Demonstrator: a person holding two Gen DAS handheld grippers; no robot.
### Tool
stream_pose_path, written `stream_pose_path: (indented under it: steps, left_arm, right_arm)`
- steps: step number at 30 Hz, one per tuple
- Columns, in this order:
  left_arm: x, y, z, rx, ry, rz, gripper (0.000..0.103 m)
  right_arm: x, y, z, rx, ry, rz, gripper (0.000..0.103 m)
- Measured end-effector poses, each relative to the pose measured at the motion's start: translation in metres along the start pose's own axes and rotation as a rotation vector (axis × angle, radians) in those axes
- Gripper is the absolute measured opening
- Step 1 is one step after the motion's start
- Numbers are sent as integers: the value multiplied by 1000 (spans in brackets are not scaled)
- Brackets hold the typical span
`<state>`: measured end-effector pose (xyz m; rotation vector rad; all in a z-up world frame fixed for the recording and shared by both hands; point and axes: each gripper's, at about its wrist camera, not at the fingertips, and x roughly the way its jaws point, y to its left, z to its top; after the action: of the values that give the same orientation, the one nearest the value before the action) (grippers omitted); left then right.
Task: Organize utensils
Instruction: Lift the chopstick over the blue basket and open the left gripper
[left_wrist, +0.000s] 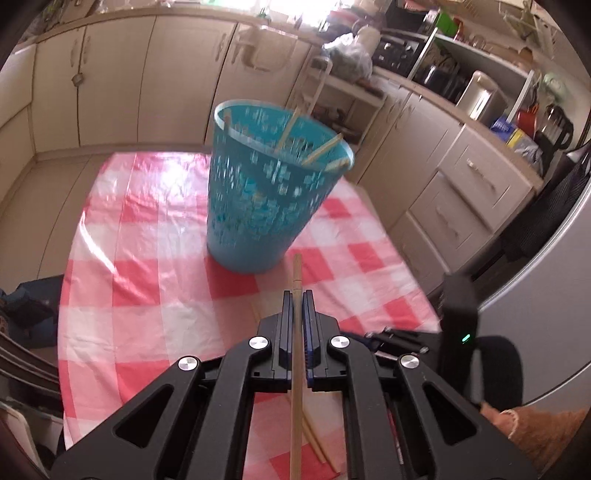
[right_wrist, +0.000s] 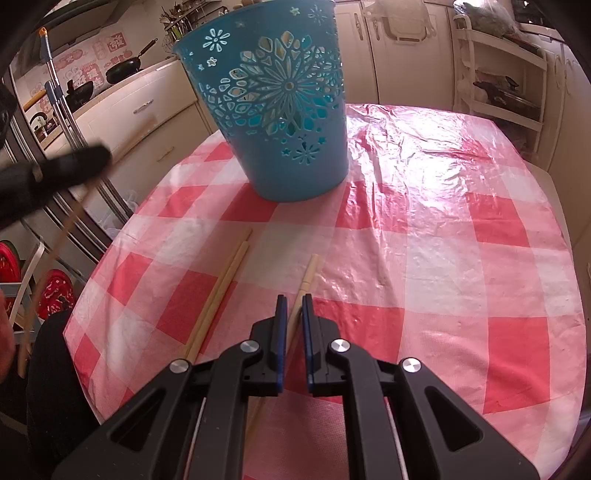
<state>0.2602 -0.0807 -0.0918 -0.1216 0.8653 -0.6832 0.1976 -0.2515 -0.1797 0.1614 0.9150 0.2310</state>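
Note:
A blue perforated basket (left_wrist: 271, 184) stands on the checked tablecloth (left_wrist: 155, 251) with several wooden chopsticks (left_wrist: 323, 149) leaning inside. My left gripper (left_wrist: 297, 295) is shut on a wooden chopstick (left_wrist: 296, 273) and holds it above the table, in front of the basket. In the right wrist view the basket (right_wrist: 280, 110) stands ahead. My right gripper (right_wrist: 291, 301) is closed around a chopstick (right_wrist: 308, 275) that lies on the cloth. Two more chopsticks (right_wrist: 221, 291) lie side by side to its left. The left gripper (right_wrist: 55, 166) shows blurred at far left with its chopstick.
The table is round, covered in a red and white plastic cloth (right_wrist: 424, 258). Cream kitchen cabinets (left_wrist: 122, 81) surround it. A white shelf rack (right_wrist: 502, 74) stands behind. Two chopsticks (left_wrist: 314, 435) lie on the cloth under my left gripper.

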Motion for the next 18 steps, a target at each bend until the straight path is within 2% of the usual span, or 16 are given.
stream_pose_path:
  steps: [4, 9, 13, 18]
  left_arm:
    - [-38, -17, 54, 13, -164, -34, 5]
    - [-56, -33, 116, 32, -353, 26, 5]
    - [-43, -36, 156, 6, -457, 79, 5]
    - [-16, -31, 185, -36, -527, 135, 5]
  right_arm:
    - [0, 0, -1, 0, -2, -1, 9]
    - [0, -2, -1, 11, -1, 9, 9]
    - [0, -5, 0, 23, 0, 23, 9]
    - [0, -9, 0, 40, 2, 41, 9]
